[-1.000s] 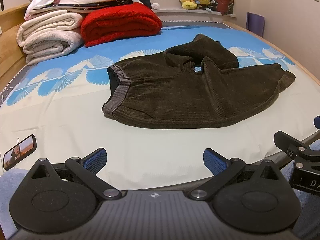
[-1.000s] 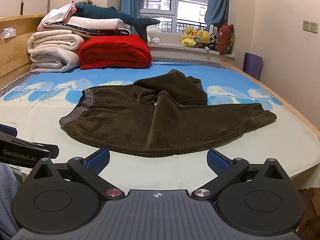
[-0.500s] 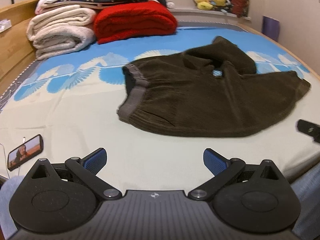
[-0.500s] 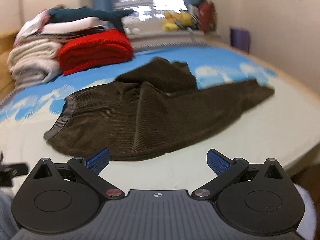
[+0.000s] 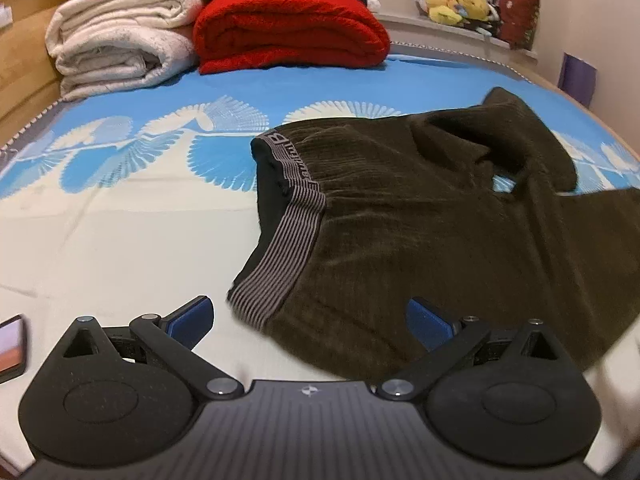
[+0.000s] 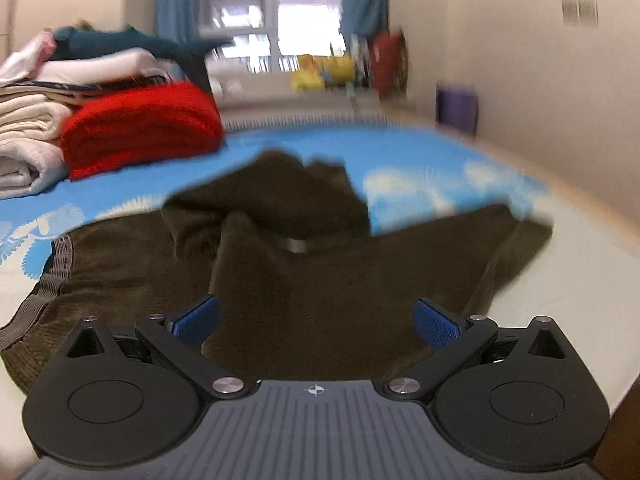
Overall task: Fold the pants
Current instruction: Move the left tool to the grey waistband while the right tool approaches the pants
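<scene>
The striped waistband (image 5: 294, 216) of the pants (image 5: 440, 220) carries woven lettering; only a large "B" at its far end reads clearly, the rest is illegible.

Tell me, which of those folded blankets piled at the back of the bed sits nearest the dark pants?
The red blanket. It lies right of the cream blankets, which are stacked against the wooden bed frame, farther from the pants.
</scene>
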Demonstrator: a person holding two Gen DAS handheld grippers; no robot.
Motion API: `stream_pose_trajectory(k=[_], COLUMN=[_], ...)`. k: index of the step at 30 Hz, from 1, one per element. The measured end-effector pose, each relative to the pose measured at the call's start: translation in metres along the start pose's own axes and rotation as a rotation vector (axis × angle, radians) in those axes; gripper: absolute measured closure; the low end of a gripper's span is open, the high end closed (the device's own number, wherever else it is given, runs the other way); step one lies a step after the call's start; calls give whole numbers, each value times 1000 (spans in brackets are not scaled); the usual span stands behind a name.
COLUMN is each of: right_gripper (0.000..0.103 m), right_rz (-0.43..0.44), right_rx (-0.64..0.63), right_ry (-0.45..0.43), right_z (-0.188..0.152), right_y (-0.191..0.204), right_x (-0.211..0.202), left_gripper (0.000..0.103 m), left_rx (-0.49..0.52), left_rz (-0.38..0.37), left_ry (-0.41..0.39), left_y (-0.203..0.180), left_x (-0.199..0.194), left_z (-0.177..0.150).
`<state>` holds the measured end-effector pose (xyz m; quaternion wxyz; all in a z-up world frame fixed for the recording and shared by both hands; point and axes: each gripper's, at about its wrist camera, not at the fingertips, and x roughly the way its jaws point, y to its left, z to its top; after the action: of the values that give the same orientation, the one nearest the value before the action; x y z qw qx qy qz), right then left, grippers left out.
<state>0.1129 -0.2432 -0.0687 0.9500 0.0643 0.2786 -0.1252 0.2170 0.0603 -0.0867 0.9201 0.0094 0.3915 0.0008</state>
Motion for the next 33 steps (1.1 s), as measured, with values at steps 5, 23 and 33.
stream_pose_trajectory(k=[5,23,33], right_gripper=[1,1,1], right_rz=[17,9,0], right_rx=[98,45,61], right_ry=[95,151,153], right_z=[-2,-11,-12], right_y=[-4,5,-1], right_x=[21,33,31], left_gripper=[0,0,0], left_rx=[50,61,-235], left_rz=[-37,5,0], left_ry=[68,85,130], left_y=[-4,-14,36], left_x=[58,87,100], left_z=[3,5,-2])
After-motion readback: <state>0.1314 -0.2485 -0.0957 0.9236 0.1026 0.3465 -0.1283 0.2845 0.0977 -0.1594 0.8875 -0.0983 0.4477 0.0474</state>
